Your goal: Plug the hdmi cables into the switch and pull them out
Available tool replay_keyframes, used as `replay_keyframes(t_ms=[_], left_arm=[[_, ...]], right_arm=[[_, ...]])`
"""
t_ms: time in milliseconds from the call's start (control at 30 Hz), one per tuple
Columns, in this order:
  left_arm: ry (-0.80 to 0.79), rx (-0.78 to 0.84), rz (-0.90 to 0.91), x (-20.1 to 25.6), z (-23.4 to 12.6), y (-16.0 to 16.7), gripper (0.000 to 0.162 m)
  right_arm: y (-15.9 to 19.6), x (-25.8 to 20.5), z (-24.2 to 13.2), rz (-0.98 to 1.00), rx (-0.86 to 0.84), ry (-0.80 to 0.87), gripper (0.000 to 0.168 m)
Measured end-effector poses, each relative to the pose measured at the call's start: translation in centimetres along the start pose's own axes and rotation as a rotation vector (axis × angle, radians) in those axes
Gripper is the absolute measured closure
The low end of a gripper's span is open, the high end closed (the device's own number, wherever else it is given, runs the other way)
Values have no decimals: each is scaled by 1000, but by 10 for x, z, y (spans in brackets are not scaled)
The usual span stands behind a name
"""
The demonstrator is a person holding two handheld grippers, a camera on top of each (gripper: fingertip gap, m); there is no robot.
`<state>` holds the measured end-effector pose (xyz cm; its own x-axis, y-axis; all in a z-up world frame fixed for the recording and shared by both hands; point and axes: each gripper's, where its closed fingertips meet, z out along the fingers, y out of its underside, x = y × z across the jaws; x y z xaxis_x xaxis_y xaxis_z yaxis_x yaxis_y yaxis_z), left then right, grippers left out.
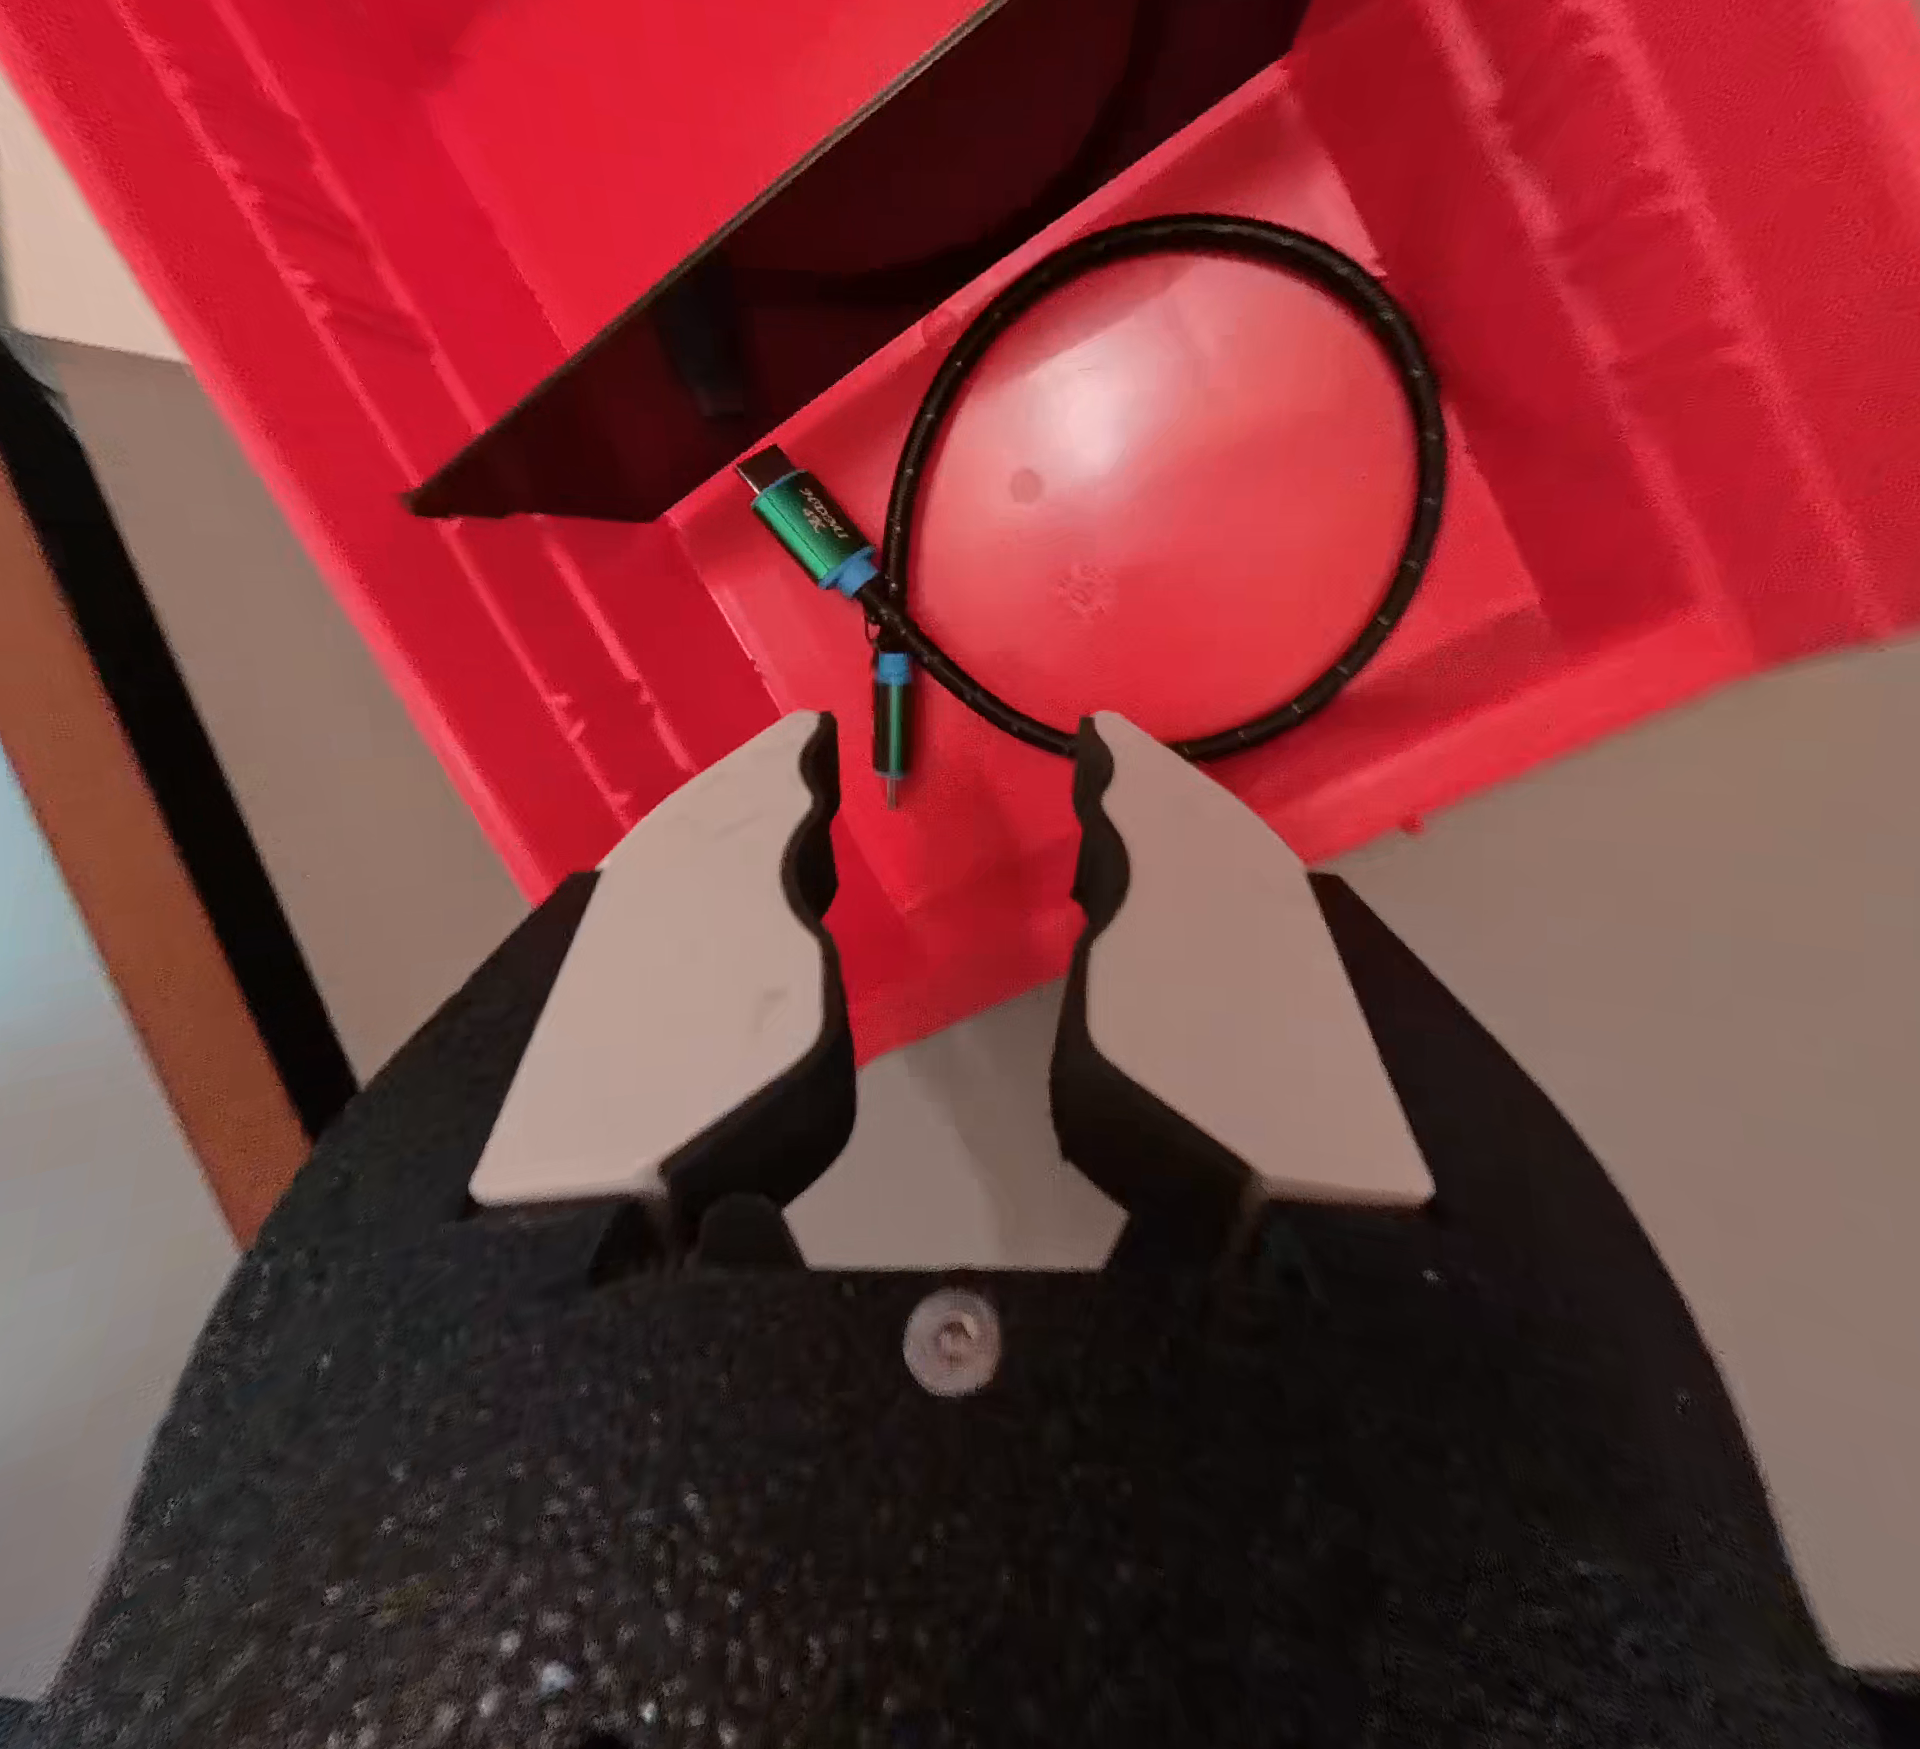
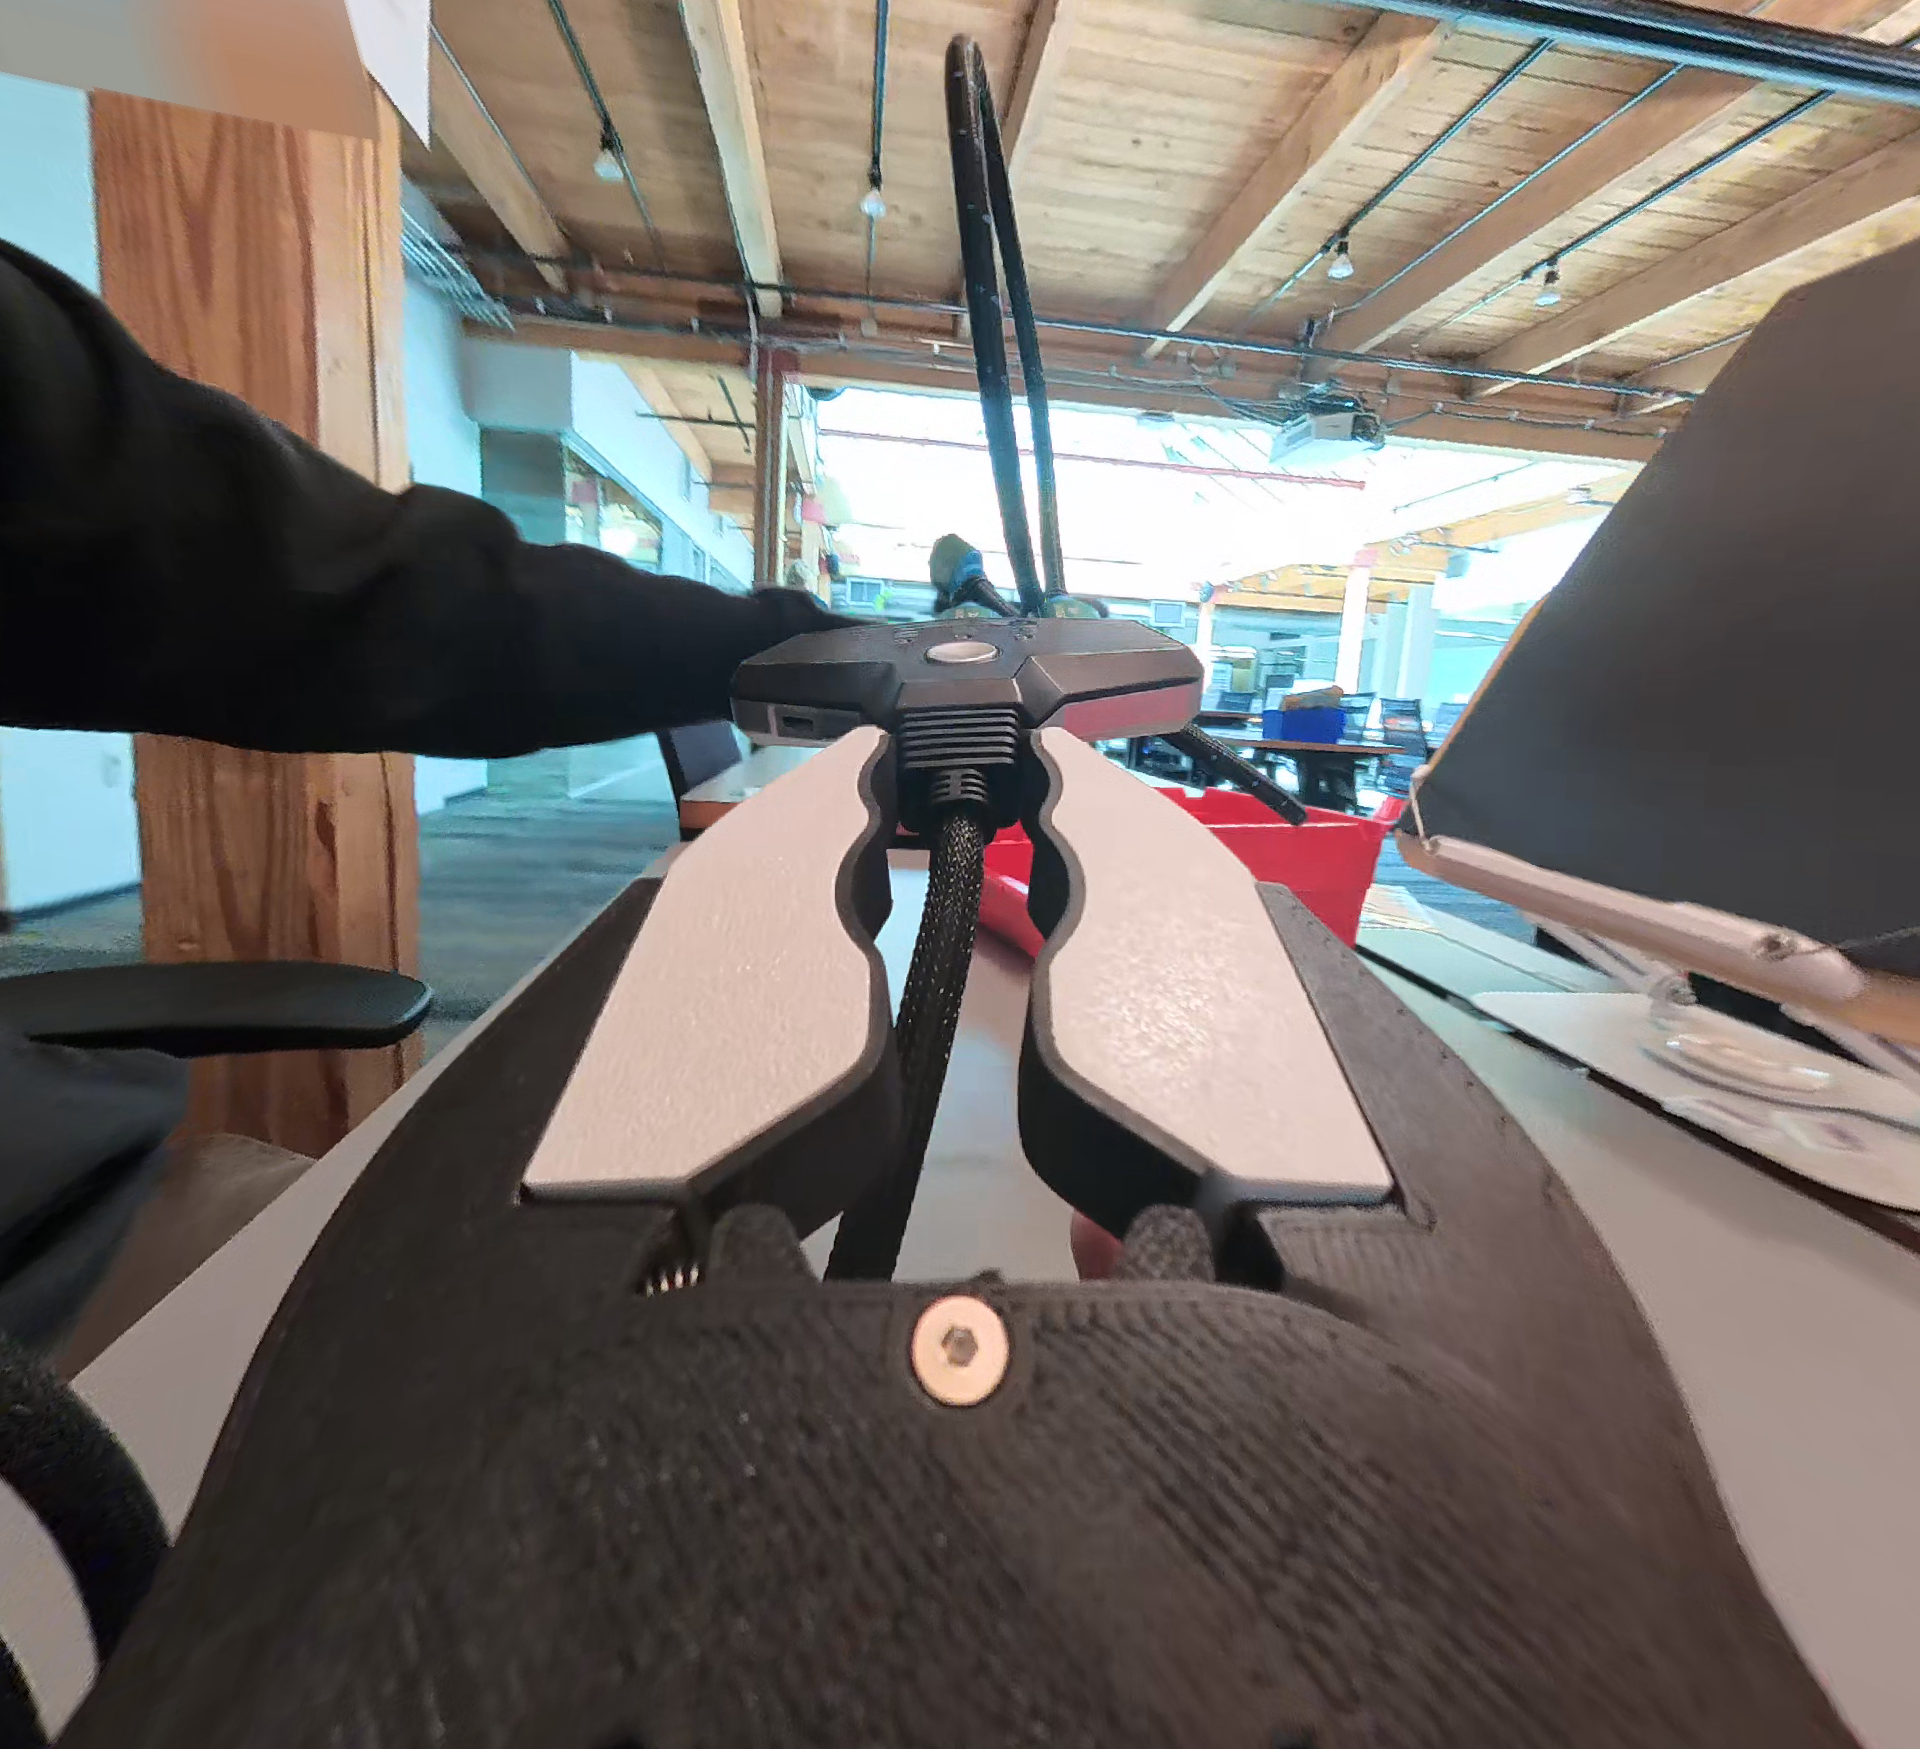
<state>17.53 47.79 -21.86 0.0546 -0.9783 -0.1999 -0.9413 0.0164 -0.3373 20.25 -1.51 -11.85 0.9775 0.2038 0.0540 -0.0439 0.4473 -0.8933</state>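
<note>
In the left wrist view, a short black braided HDMI cable (image 1: 1423,473) lies coiled in a red bin (image 1: 1621,265). Its two green plugs with blue collars (image 1: 810,536) rest near the black divider (image 1: 935,172). My left gripper (image 1: 956,743) is open and empty, hovering over the bin's near edge, its tips on either side of the lower plug (image 1: 891,723). In the right wrist view, my right gripper (image 2: 956,749) is shut on the ribbed neck of the black switch (image 2: 1101,671) and holds it up. Another black cable (image 2: 992,297) loops upward from the switch's far side, where green plugs (image 2: 954,561) sit.
A person's black sleeve (image 2: 312,598) reaches across from the left behind the switch. A wooden post (image 2: 260,556) and a chair armrest (image 2: 239,1003) are at the left. A grey tilted panel on a stand (image 2: 1714,619) is at the right. The red bin (image 2: 1268,852) sits on the grey table (image 1: 1621,920).
</note>
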Motion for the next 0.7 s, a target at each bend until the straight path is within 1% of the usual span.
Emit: replay_keyframes(t_ms=[133,233,300,333,433,500,600,700], left_arm=[[22,-106,-110,-10,49,5,121],[-10,-114,-163,-20,72,0,122],[-61,-142,-139,-26,81,-1,122],[-62,-174,-112,-25,86,1,122],[-52,-182,-125,-25,90,-4,121],[-26,-202,-153,-24,90,-2,134],[-5,-170,-137,-23,86,0,136],[-130,-49,-111,-34,64,-11,138]], right_arm=[[11,4,-6,44,-4,-1,146],[23,6,-11,67,-38,-3,146],[28,6,-12,58,-72,-2,146],[30,7,-12,55,-83,-2,146],[32,8,-11,66,-87,-10,146],[31,7,-10,67,-83,-16,146],[31,8,-11,69,-83,-14,146],[30,9,-12,66,-85,-4,146]])
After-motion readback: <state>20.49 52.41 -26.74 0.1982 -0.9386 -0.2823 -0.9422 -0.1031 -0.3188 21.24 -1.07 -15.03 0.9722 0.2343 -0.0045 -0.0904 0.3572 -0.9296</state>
